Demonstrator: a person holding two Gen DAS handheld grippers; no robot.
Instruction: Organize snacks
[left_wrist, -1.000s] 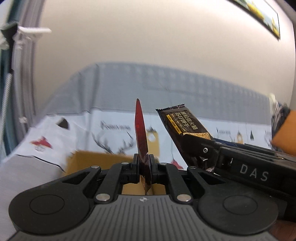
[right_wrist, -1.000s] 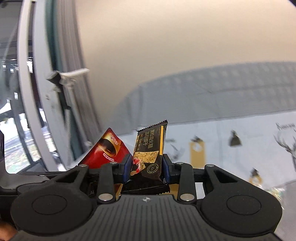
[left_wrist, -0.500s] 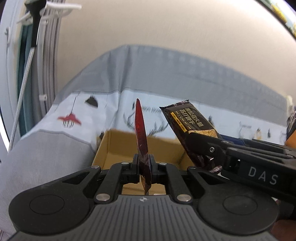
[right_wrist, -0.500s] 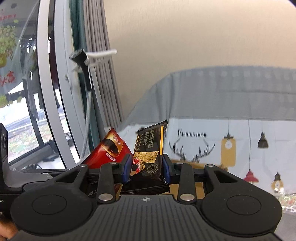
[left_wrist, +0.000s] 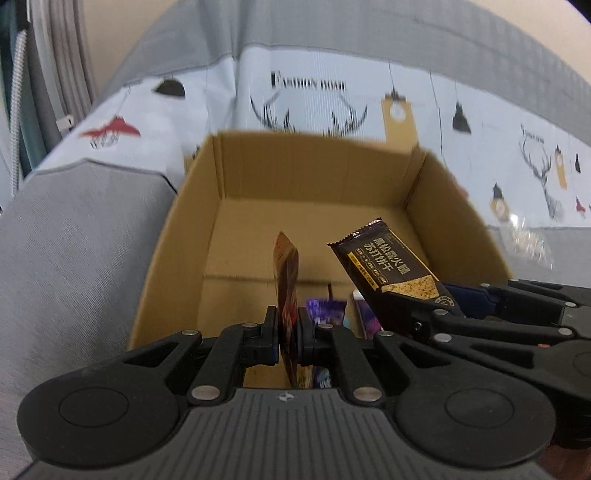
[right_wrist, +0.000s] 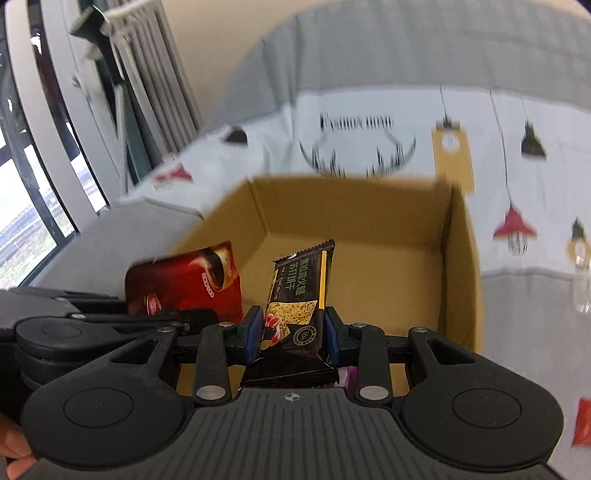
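My left gripper (left_wrist: 288, 338) is shut on a thin red coffee packet (left_wrist: 287, 288), seen edge-on; the packet also shows in the right wrist view (right_wrist: 188, 280). My right gripper (right_wrist: 293, 332) is shut on a dark brown cracker bar (right_wrist: 301, 291), which also shows in the left wrist view (left_wrist: 391, 269). Both grippers hang side by side over the near edge of an open cardboard box (left_wrist: 314, 177), (right_wrist: 461, 266). Purple-wrapped snacks (left_wrist: 325, 310) lie at the box's near end.
The box sits on a grey couch with a printed white-and-grey cover (left_wrist: 332, 88). Curtains and a window (right_wrist: 44, 147) are at the left. A clear wrapper (left_wrist: 528, 240) lies right of the box, and a red packet (right_wrist: 581, 424) at the far right.
Both grippers have tilted down and moved forward over the box, so its inside now fills the views. Each still holds its snack.
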